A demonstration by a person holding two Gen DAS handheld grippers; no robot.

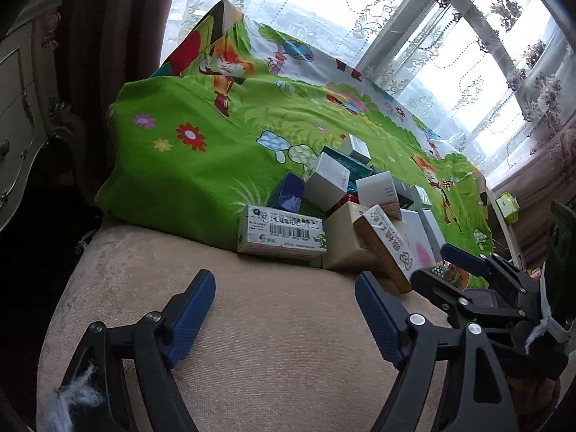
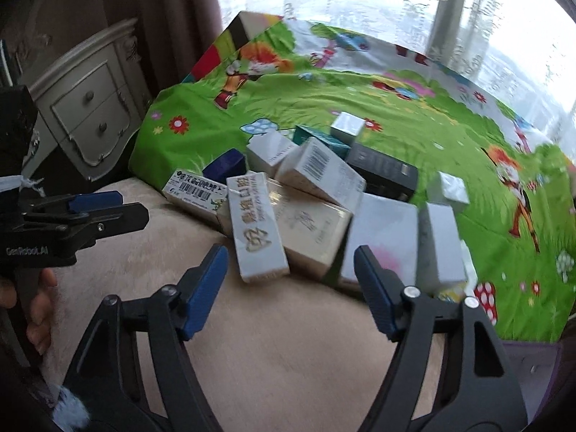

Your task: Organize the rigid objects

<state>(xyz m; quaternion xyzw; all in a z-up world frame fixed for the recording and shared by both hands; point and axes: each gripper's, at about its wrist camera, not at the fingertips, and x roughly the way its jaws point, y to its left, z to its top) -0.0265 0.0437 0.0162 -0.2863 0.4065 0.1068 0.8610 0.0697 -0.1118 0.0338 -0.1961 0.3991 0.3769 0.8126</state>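
A heap of several small cartons lies where a beige cushion (image 1: 252,324) meets a green cartoon cloth (image 1: 187,165). A white barcode carton (image 1: 280,234) (image 2: 196,189) is nearest on the left, with a blue box (image 1: 288,194) behind it. A white-and-gold lettered carton (image 1: 390,248) (image 2: 257,230) leans on a beige carton (image 2: 309,230). My left gripper (image 1: 284,277) (image 2: 134,206) stands open over bare cushion, short of the barcode carton. My right gripper (image 2: 291,250) (image 1: 432,264) is open. The lettered carton's near end sits between its fingertips, and neither pad touches it.
A black box (image 2: 385,172) and more white cartons (image 2: 441,248) lie further right on the cloth. A white dresser (image 2: 90,115) stands at the left beside dark curtains. A lace-curtained window (image 1: 450,54) runs behind. A hand (image 2: 36,309) holds the left gripper's handle.
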